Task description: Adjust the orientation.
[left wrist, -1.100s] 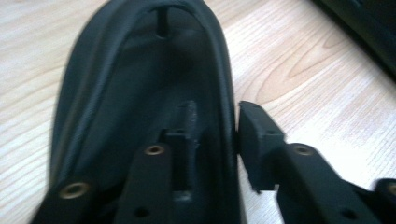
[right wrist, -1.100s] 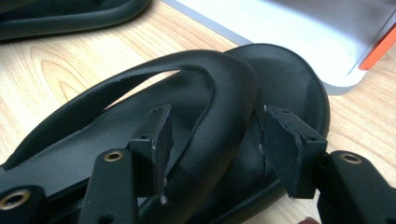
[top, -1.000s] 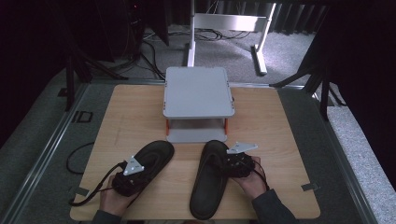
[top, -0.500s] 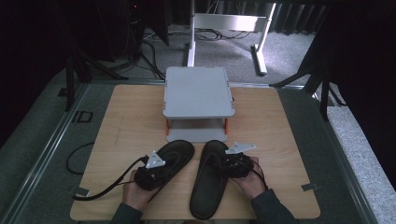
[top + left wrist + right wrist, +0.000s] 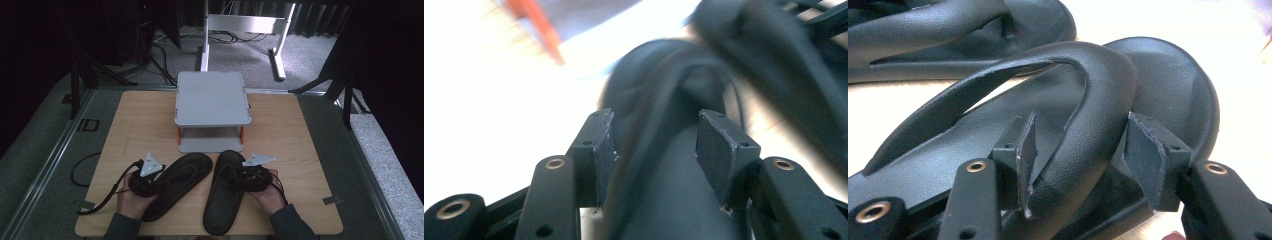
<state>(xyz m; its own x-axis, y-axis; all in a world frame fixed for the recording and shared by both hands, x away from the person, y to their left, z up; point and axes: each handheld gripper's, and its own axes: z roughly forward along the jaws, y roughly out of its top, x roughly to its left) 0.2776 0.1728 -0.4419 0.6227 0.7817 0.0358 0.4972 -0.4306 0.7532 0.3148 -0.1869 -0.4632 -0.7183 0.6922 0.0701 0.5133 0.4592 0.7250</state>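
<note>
**Two black flip-flops at the near table edge**

Left gripper [image 5: 146, 181] sits over the left flip-flop [image 5: 181, 180] (angled toward the shelf); its jaws have just been opening and stand spread beside the strap [image 5: 659, 100]. Right gripper [image 5: 252, 177], jaws spread either side of the right flip-flop's [image 5: 226, 192] strap [image 5: 1068, 120], no clamping. Grey two-tier shelf [image 5: 212, 100] stands behind

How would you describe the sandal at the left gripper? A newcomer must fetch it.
On the wooden table, look in front of the grey two-tier metal stand. Two black rubber flip-flop sandals lie there; it is the left black sandal, angled toward the stand, while the right black sandal lies nearly straight.
</note>
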